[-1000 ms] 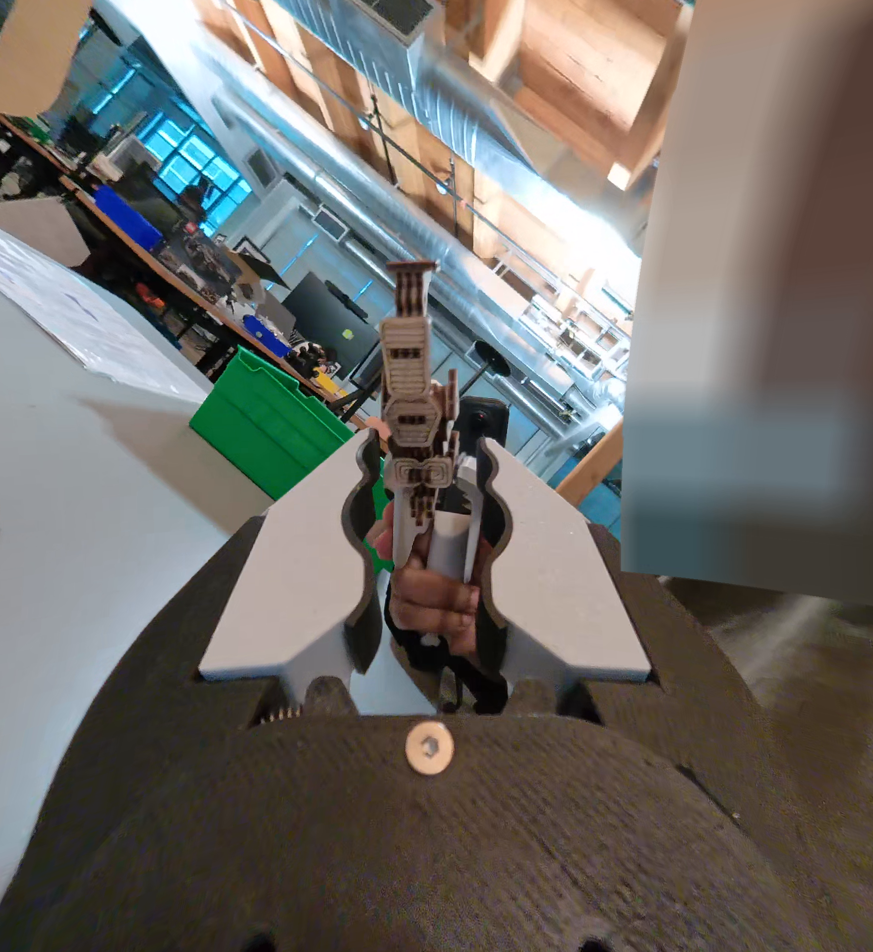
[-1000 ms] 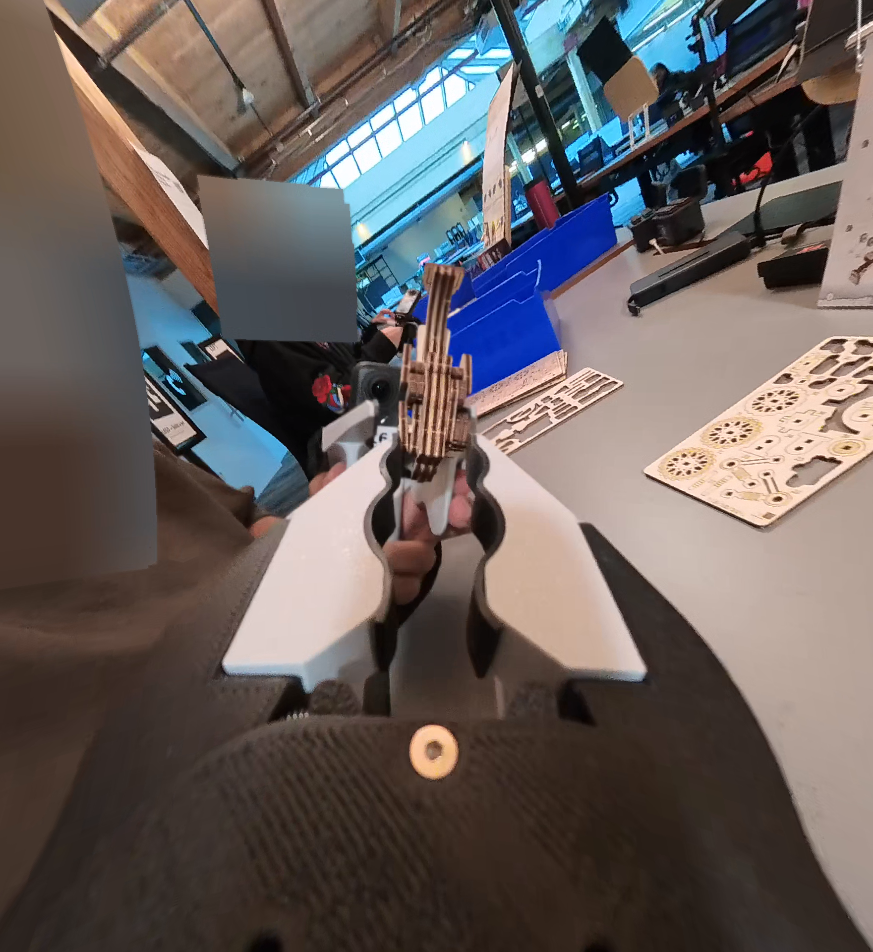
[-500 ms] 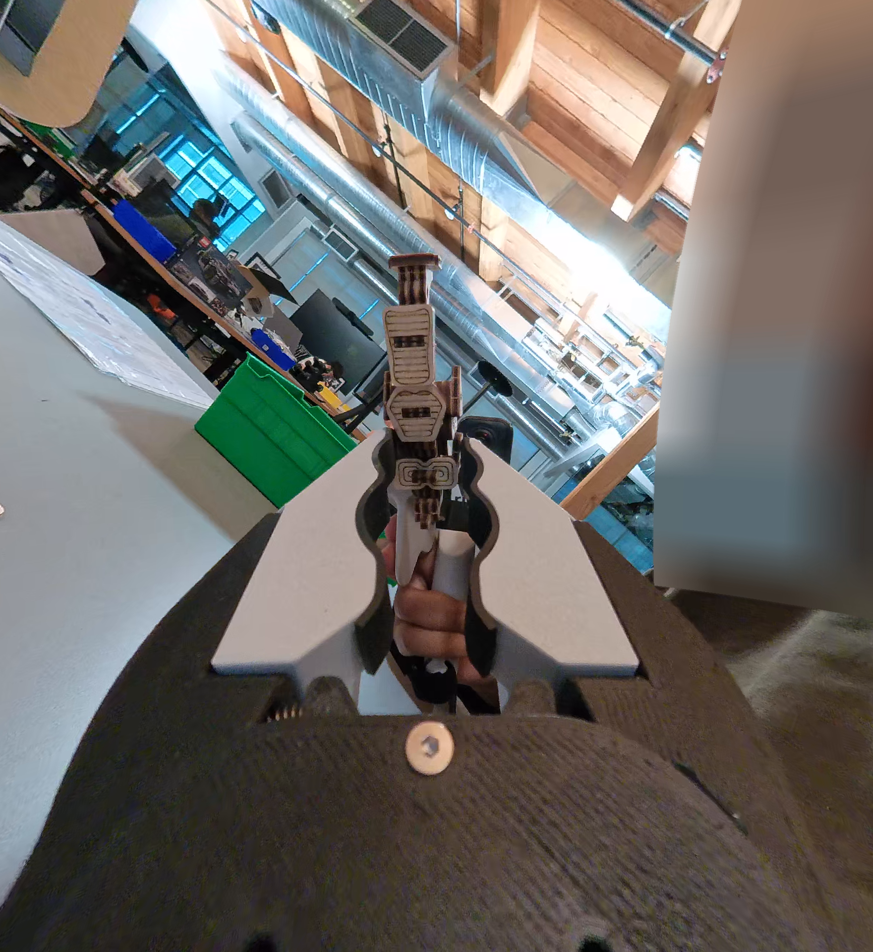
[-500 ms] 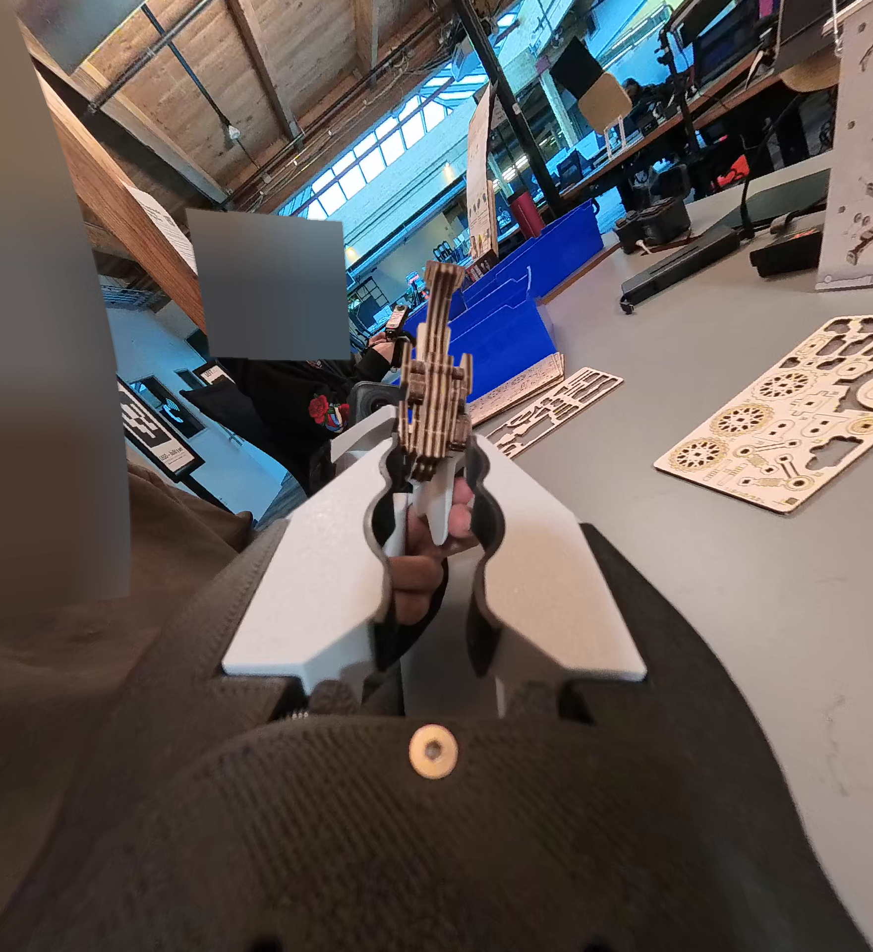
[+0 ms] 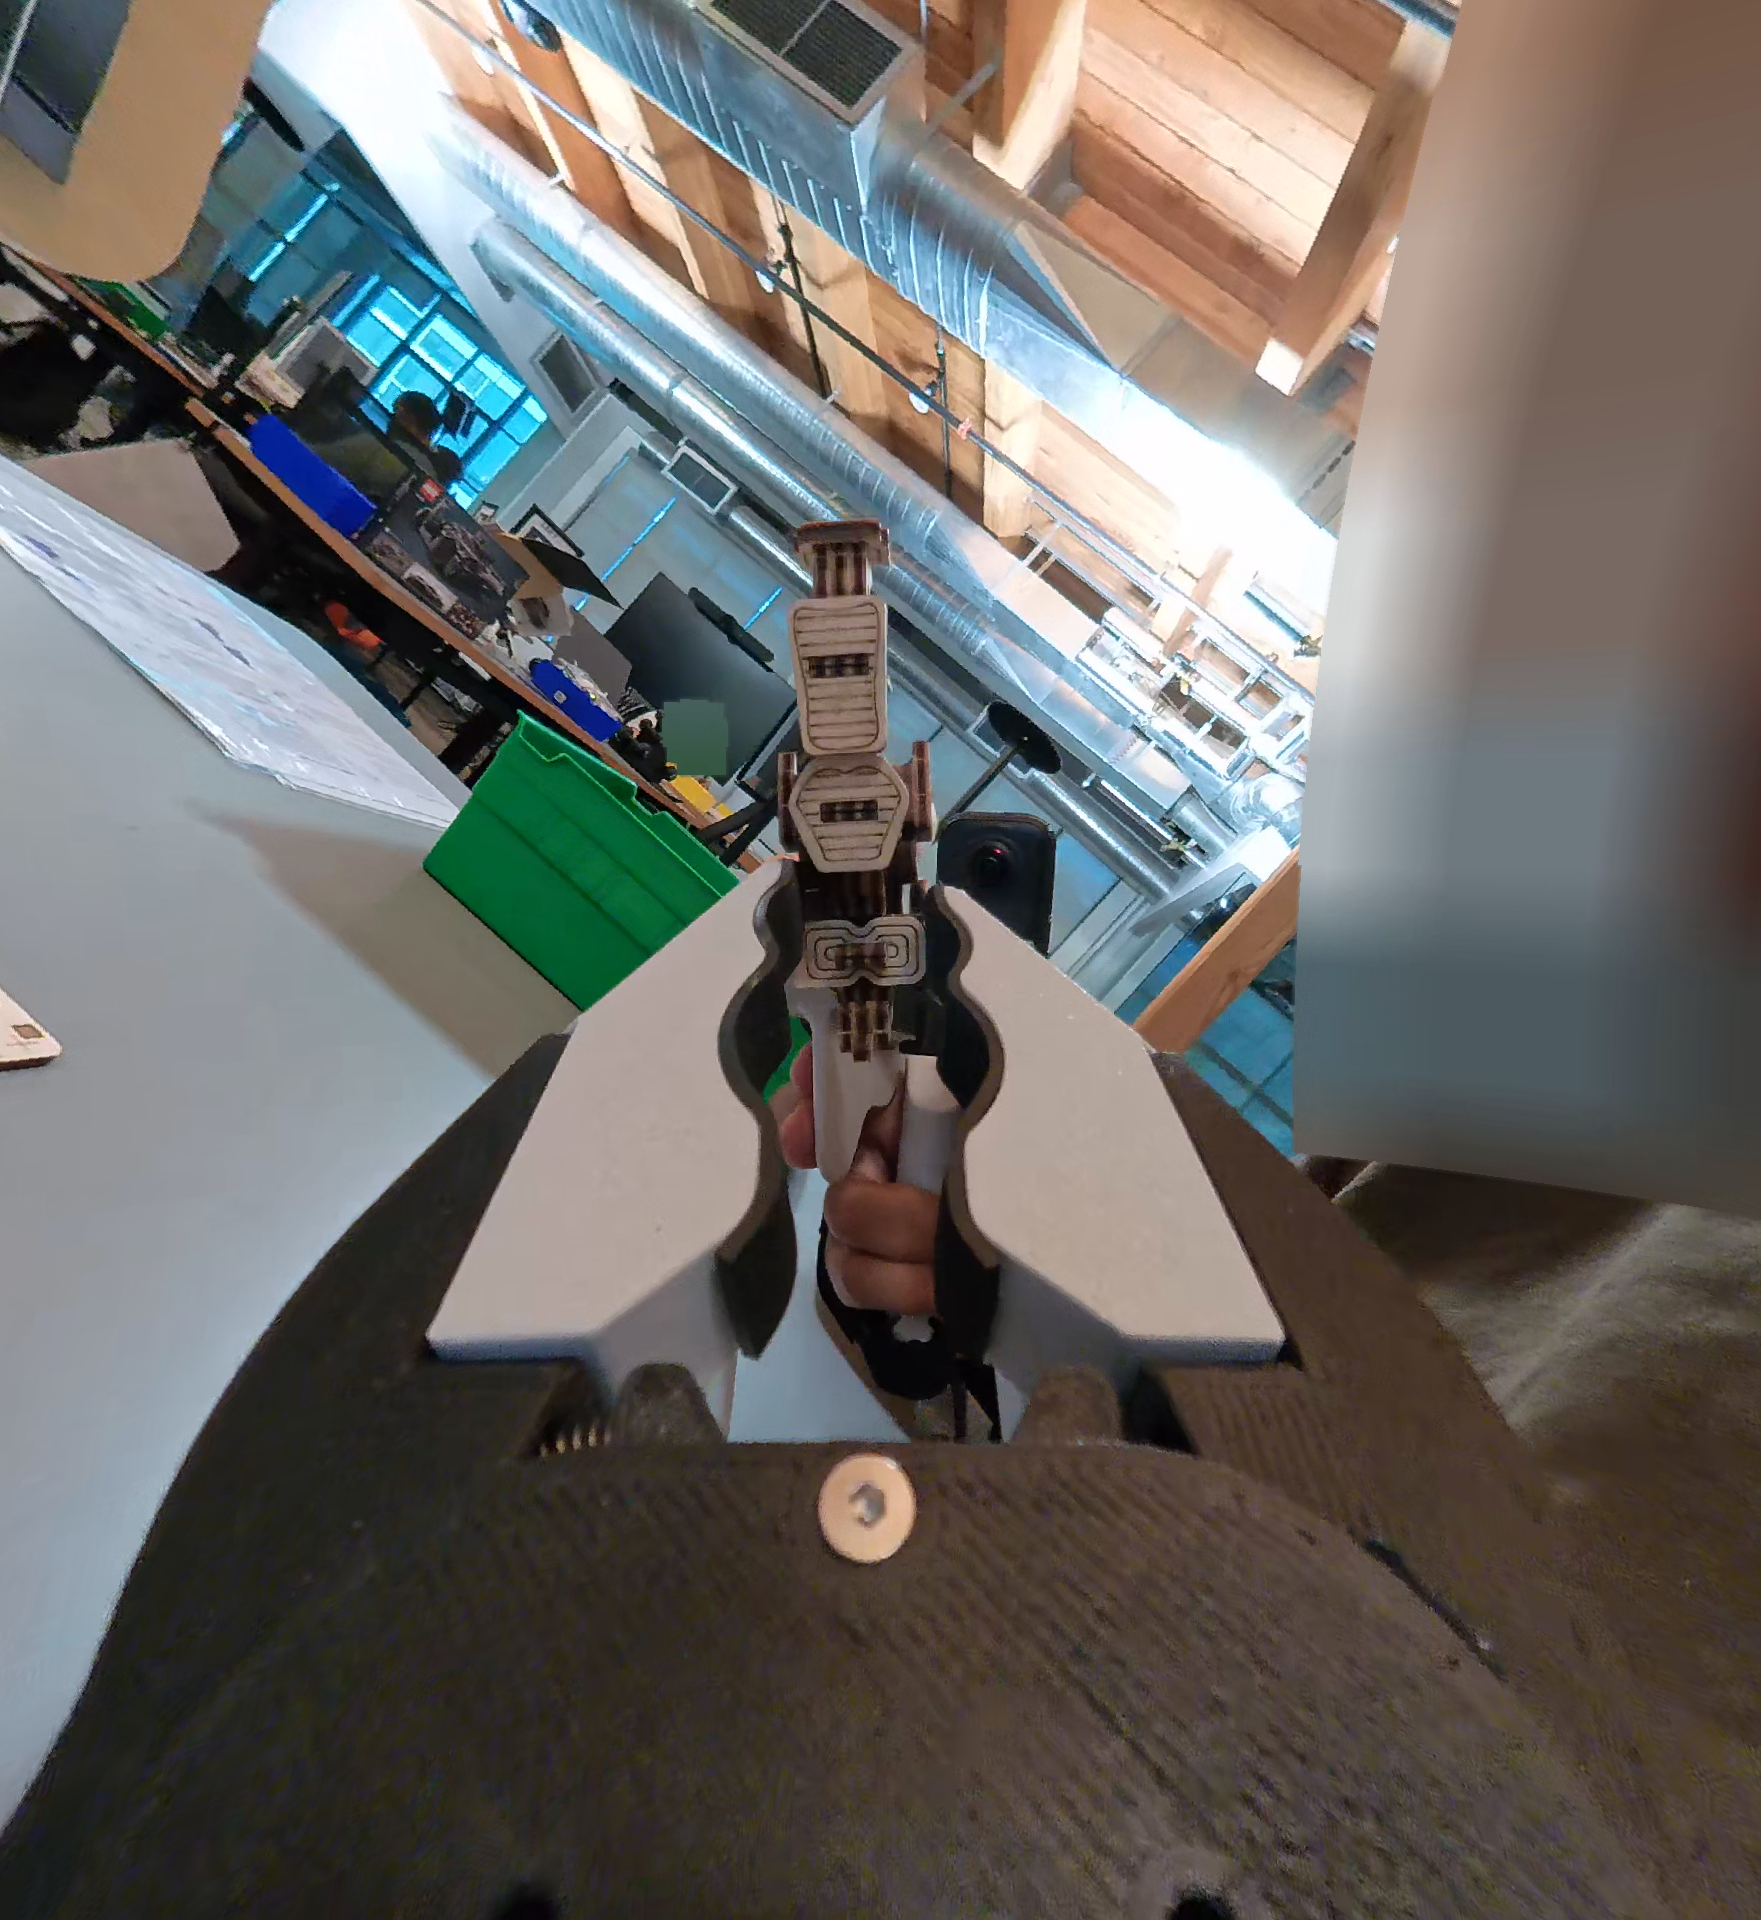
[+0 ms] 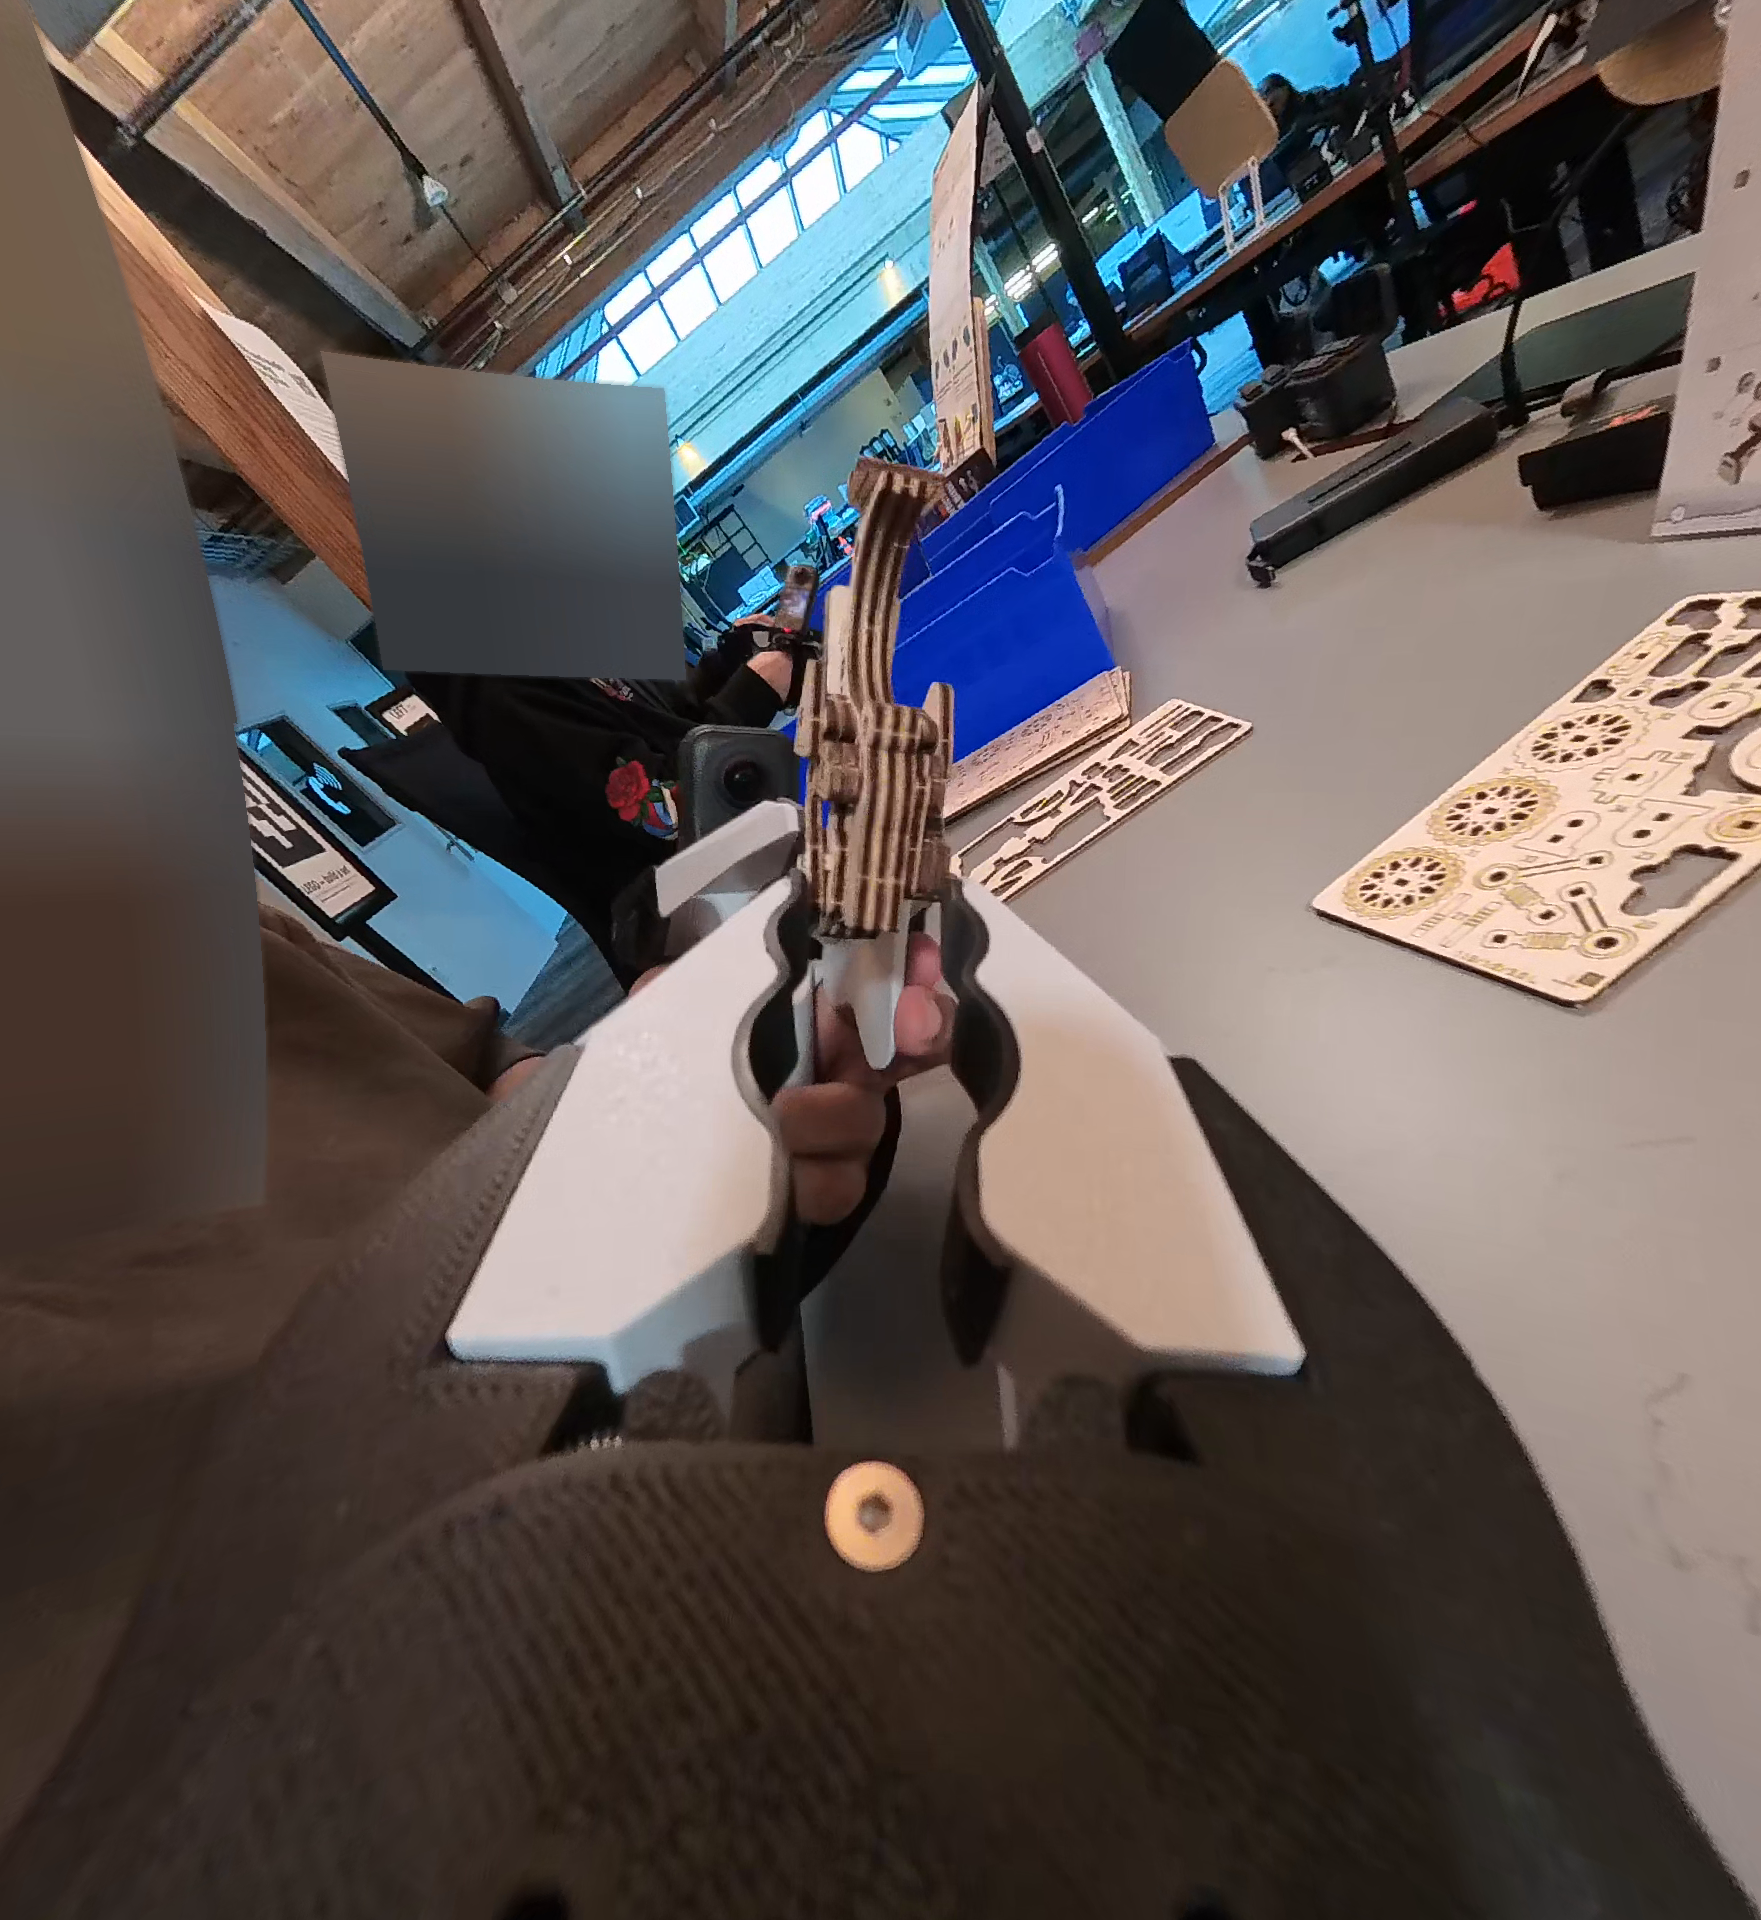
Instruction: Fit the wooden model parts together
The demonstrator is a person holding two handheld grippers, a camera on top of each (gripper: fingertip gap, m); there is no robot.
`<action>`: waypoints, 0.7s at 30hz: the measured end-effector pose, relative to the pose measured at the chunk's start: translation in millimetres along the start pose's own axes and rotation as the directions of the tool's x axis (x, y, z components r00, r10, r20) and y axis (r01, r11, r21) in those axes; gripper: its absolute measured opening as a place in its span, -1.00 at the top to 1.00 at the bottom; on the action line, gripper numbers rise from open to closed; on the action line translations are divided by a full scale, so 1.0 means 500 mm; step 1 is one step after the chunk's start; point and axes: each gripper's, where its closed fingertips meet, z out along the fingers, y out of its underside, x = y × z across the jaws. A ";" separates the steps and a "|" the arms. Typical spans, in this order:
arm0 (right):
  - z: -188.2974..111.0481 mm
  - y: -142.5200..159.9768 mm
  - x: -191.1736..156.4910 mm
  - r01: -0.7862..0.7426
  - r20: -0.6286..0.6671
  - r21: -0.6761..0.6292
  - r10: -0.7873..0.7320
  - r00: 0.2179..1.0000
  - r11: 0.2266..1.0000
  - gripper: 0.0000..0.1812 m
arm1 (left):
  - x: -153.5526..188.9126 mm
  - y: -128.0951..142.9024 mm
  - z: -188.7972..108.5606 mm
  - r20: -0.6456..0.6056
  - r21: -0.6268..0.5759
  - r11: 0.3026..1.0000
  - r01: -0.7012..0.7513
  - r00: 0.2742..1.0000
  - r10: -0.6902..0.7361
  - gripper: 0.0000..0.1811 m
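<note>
A small layered wooden model [image 5: 843, 821] stands upright between the two grippers, which face each other above the grey table [image 5: 180, 987]. My left gripper [image 5: 855, 925] is shut on its lower part. In the right wrist view the model [image 6: 871, 821] shows edge-on, with a curved arm on top. My right gripper [image 6: 876, 914] is shut on its base. In each view the other gripper's white fingers [image 5: 840, 1081] [image 6: 871, 1003] and a hand show just behind the model.
A green bin [image 5: 564, 862] and a paper sheet [image 5: 180, 644] lie beyond the table's left side. Wooden part sheets [image 6: 1603, 800] [image 6: 1104, 790], blue bins [image 6: 1001, 644] and black devices [image 6: 1375, 488] are on the right. A person in black [image 6: 564, 769] sits behind. Left and right tips are no more than a few centimetres apart.
Both views have tilted up slightly, with the model still held. The left jaws have narrowed a little around it, and it sits more squarely between them.
</note>
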 end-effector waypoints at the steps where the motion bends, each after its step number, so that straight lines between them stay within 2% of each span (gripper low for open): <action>1: 0.000 0.000 -0.001 0.007 -0.002 -0.003 -0.007 1.000 1.000 0.73 | 0.001 0.000 0.000 0.001 0.004 1.000 -0.002 1.000 0.002 0.77; 13: 0.001 0.011 0.008 0.022 -0.032 -0.054 -0.023 0.999 0.998 0.73 | -0.011 0.006 -0.004 0.053 0.002 1.000 -0.022 0.998 0.022 0.77; 17: 0.002 0.009 0.010 -0.007 -0.013 -0.035 0.006 1.000 0.999 0.73 | -0.013 0.005 -0.004 0.052 -0.008 1.000 -0.018 0.998 0.019 0.78; 21: -0.001 0.007 0.005 0.068 -0.008 -0.037 -0.068 0.998 0.997 0.73 | -0.005 0.008 -0.003 0.046 -0.021 0.999 -0.042 0.998 0.042 0.79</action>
